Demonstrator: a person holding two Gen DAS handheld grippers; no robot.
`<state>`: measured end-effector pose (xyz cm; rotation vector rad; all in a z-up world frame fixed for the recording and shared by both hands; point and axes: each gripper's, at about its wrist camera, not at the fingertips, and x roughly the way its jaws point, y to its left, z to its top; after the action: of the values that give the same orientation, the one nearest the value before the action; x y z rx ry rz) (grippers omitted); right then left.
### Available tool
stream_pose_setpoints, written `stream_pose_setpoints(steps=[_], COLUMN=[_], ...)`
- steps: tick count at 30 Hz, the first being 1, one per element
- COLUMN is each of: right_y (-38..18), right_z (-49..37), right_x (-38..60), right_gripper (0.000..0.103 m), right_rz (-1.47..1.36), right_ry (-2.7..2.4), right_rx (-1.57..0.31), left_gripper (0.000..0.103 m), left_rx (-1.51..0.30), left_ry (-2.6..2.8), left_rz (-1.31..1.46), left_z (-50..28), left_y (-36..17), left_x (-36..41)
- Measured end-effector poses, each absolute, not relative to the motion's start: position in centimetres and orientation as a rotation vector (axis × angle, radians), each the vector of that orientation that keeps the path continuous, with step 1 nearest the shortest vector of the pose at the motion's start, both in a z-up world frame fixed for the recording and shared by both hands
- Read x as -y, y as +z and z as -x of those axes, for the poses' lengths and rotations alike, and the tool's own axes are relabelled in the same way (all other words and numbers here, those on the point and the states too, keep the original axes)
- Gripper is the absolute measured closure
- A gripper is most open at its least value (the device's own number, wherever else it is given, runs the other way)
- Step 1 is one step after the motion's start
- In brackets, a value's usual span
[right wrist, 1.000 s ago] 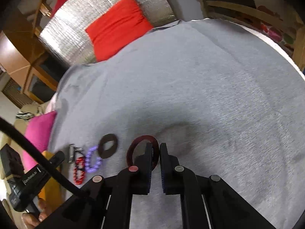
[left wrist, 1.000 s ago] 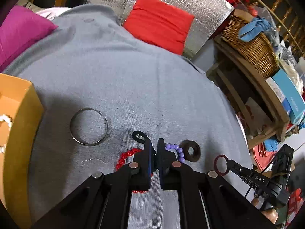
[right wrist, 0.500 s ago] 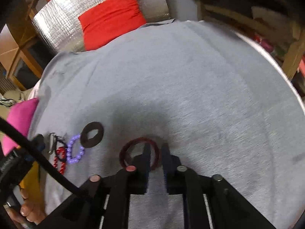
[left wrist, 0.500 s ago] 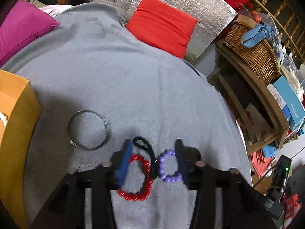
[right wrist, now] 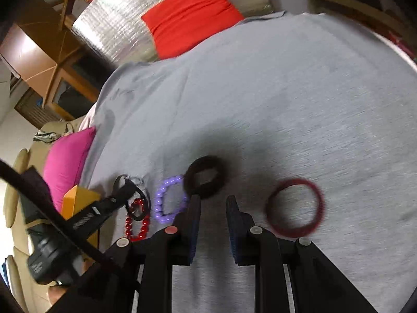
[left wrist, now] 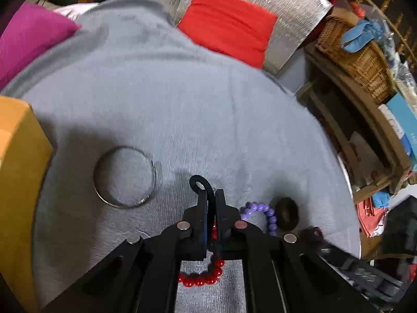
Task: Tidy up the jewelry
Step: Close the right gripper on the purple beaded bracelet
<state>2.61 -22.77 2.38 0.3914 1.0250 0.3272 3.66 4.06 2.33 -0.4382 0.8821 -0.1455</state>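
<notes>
Left gripper has its fingers pinched shut on the black loop lying over the red bead bracelet, while right gripper sits narrowly parted and empty, dark red bangle on the grey surface just right.

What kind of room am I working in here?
Probably a lived-in home room: a table under a grey cloth, a red cushion and a cluttered wooden shelf bearing a wicker basket.
</notes>
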Motion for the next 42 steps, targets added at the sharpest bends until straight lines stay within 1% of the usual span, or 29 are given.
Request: stream_pose_setpoints(steps=[4,5,8,14,16,17,19,21,29,35,42], right_y=[1.3,1.2,1.0,1.3,1.3,1.3,1.3,1.4,2.3,2.8,2.0], right_z=[-3.5,-3.3,-3.6,-3.3,-2.9,-2.7,-2.5,-2.4,-1.8,-1.1,-1.1], right_x=[20.8,20.6,19.2,16.8,16.3,16.0,15.7,15.9,20.8,22.6,22.6], right_gripper=[0.081,0.079,0.079,0.079,0.085,0.092,0.092,0.092,0.092,0.092,0.092], right_rz=[-0.393,-0.39,-0.373,-0.244,-0.189,-0.16,-0.127,-0.133,-0.329,-0.315,-0.245], right_ry=[0.325,0.32,0.297,0.236,0.217,0.216,0.222,0.236,0.346,0.335,0.296], right_rx=[-1.056,-1.056,-1.044,-0.998,-0.981,-0.976,-0.973,-0.986,-1.067,-1.077,-1.116], left_gripper=[0.098,0.098,0.098,0.098,0.098,0.098,0.098,0.098,0.098,0.098,0.098], left_rx=[-0.864,-0.862,-0.857,-0.867,-0.869,-0.869,-0.866,-0.867,-0.871,-0.896,-0.927], left_ry=[-0.176,-0.181,-0.181,-0.165,-0.156,-0.155,-0.152,-0.149,-0.162,-0.162,-0.188], left_rz=[0.434,0.433,0.417,0.37,0.369,0.372,0.37,0.369,0.342,0.298,0.221], left_z=[-2.6,-2.5,-2.0,-1.2,-1.0,-1.0,-0.8,-0.8,-0.1,0.6,1.4], left_y=[3.6,3.8,4.4,4.7,4.7,4.8,4.9,4.9,5.3,4.9,4.0], left_x=[-4.8,-5.0,-5.2,-5.2,-5.4,-5.5,-5.7,-5.7,-5.1,-4.0,-2.0])
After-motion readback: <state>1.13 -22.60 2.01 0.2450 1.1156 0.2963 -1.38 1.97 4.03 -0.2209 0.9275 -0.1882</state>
